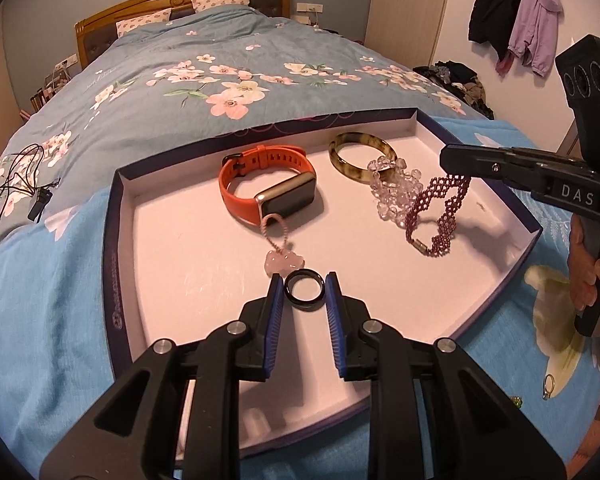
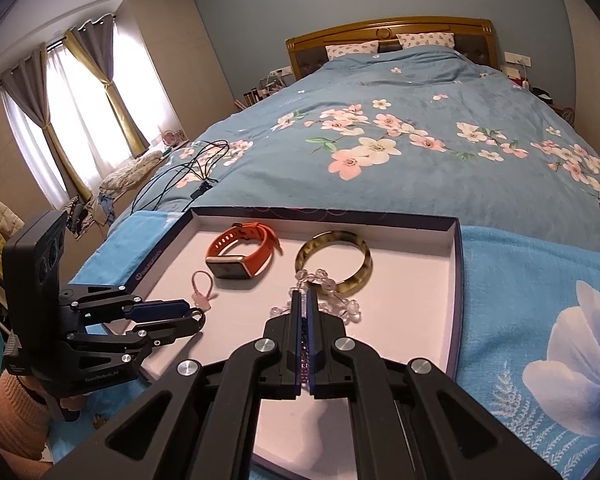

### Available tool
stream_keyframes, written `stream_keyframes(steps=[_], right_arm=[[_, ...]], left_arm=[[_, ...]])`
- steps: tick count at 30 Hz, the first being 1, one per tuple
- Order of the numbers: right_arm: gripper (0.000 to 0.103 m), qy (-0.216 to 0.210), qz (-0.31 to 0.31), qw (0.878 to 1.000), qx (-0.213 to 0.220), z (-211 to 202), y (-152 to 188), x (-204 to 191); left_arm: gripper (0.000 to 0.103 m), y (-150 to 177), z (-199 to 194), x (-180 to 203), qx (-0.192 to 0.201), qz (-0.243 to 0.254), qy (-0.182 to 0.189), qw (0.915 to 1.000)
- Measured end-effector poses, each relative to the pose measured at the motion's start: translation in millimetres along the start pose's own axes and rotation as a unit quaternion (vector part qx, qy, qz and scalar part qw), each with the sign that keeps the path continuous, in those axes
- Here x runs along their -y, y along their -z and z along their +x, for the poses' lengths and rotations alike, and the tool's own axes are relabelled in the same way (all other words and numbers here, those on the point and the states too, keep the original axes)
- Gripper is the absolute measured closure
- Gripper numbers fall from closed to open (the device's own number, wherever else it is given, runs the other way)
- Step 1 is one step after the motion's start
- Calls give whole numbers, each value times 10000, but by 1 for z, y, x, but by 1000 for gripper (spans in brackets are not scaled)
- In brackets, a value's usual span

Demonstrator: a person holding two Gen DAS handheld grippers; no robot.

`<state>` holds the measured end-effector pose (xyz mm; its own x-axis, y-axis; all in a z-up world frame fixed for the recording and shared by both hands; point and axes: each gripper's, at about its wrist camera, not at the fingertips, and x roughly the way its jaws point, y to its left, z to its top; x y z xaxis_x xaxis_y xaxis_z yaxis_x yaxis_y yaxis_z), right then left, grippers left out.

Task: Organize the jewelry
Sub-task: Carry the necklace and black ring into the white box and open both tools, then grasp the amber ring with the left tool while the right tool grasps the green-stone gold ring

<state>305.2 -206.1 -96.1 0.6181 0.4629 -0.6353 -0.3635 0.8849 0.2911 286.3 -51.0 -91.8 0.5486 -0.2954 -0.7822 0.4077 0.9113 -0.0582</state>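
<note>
A shallow white-lined box lid [image 1: 172, 240] lies on the bed. In it are an orange smartwatch [image 1: 268, 188], a tortoiseshell bangle [image 1: 362, 156], a clear crystal bracelet [image 1: 394, 192] and a pink charm on a cord [image 1: 282, 260]. My left gripper [image 1: 304, 292] is shut on a black ring [image 1: 305, 289], held just above the lid floor. My right gripper [image 2: 305, 300] is shut on a dark red beaded bracelet [image 1: 436, 212], which hangs from its tips over the lid's right side. The left gripper [image 2: 196, 316] also shows in the right wrist view.
The lid rests on a light blue blanket [image 2: 540, 320] over a floral duvet [image 1: 220, 80]. Black cables [image 1: 16, 184] lie on the bed to the left. A small ring-shaped trinket [image 1: 548, 386] lies on the blanket at the right.
</note>
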Motion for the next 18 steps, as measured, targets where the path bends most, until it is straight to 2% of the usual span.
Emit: stream_keyframes(steps=[10, 14, 15, 18], right_arm=[[98, 220, 75, 9997, -100, 6, 3, 6], [97, 215, 89, 9997, -67, 2, 3, 5], [95, 209, 90, 9997, -45, -1, 3, 5], [84, 196, 46, 9998, 35, -10, 4, 1]], left_arm=[[81, -10, -4, 0, 210, -48, 151, 9997], [77, -9, -17, 0, 404, -51, 164, 9990], [72, -8, -20, 0, 429, -60, 168, 9989], [70, -6, -31, -2, 513, -144, 180, 9984]])
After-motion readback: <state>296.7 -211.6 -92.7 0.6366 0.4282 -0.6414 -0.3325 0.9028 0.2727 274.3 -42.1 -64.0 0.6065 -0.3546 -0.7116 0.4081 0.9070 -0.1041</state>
